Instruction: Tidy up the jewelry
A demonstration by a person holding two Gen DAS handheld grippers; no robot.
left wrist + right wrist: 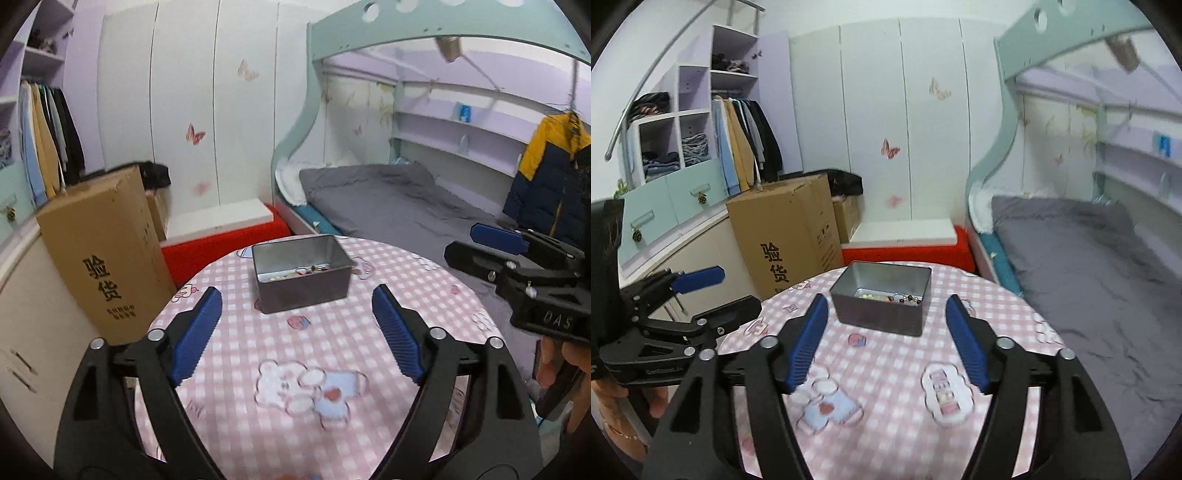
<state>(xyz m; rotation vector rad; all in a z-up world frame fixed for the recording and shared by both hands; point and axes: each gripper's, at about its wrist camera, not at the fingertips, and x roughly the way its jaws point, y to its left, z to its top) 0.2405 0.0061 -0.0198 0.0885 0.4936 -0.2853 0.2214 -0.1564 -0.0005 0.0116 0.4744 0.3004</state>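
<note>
Right, I have both tools up over the round worktop (pixel 424 280) with its pink checked cloth. My left tool (pixel 297 308) is spread wide, nothing between the blue pads (pixel 197 334). My right tool (pixel 886 319) is also spread, empty; it shows at the right edge of the left wrist view, held in a hand (pixel 554 363). The metal tin (pixel 301 273) sits at centre frame on the far part of the worktop, open-topped. The jewelry (pixel 892 296) lies inside on its floor, beads and pale bits, too small to sort. A cardboard box (pixel 107 251) stands left of the worktop, a bed (pixel 399 206) right.
</note>
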